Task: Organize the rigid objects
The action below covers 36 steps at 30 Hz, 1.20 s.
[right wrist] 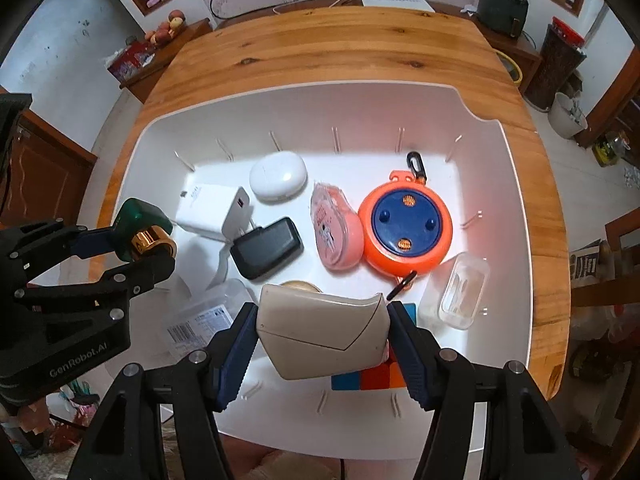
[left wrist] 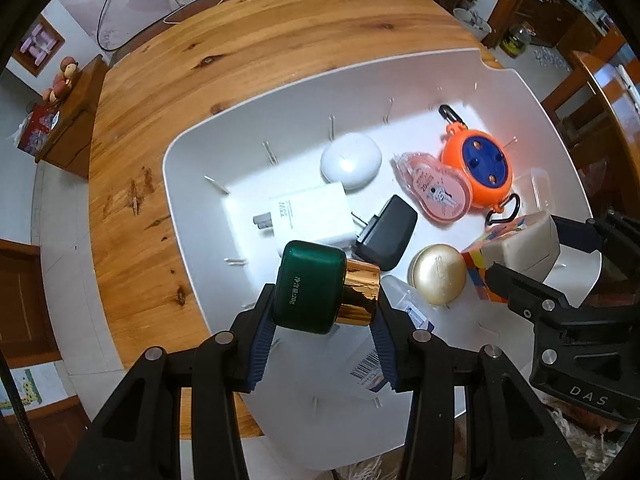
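Observation:
My left gripper (left wrist: 324,320) is shut on a green jar with a gold band (left wrist: 316,286) and holds it over the near left part of a white bin (left wrist: 188,184). It also shows in the right wrist view (right wrist: 140,236). My right gripper (right wrist: 322,340) is shut on a beige case (right wrist: 320,334) above the bin's near side, over a colour cube (right wrist: 372,376). That beige case shows in the left wrist view (left wrist: 520,246).
In the bin (right wrist: 516,208) lie a white charger (right wrist: 212,212), a black adapter (right wrist: 268,252), a white oval case (right wrist: 278,176), a pink tape dispenser (right wrist: 336,236), an orange-blue reel (right wrist: 404,230), a clear box (right wrist: 460,292) and a gold lid (left wrist: 438,274). The bin rests on a wooden table (left wrist: 240,64).

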Motion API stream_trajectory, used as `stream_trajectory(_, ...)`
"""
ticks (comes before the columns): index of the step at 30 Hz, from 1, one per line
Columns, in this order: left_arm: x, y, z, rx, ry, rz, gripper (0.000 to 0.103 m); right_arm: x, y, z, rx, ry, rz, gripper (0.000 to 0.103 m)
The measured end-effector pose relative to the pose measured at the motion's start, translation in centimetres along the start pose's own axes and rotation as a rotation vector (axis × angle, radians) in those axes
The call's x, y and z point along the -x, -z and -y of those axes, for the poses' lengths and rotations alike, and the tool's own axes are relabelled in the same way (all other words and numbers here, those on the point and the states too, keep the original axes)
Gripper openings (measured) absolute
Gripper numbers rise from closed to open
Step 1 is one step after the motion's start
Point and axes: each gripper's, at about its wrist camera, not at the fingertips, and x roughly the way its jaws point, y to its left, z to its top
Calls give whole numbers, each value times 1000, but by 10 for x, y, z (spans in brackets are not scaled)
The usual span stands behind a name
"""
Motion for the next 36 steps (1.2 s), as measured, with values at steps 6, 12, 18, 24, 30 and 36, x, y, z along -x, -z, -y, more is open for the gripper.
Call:
stream_trajectory(6,-5,-1,2,4,-5,-25,49,-4,2,0,13,6,-22,66)
stream_trajectory(12,1,-4,0,41,2,-2,75,-5,3,-2,29,-13,-37,70)
stream_trajectory(18,4,-6,-7,78,12,0,76,4,3,-8,66,-16,0,72)
stream_trajectory(24,12,-7,-9,87,4,25,76,11,0,-10,80,-14,18,72)
stream_trajectory(30,25,-6,-11,84,-15,70,76,16,-2,-12,74,-13,34,72)
stream_trajectory(36,46,-6,-16,89,-38,131,76,36,-6,-12,56,-7,79,72)
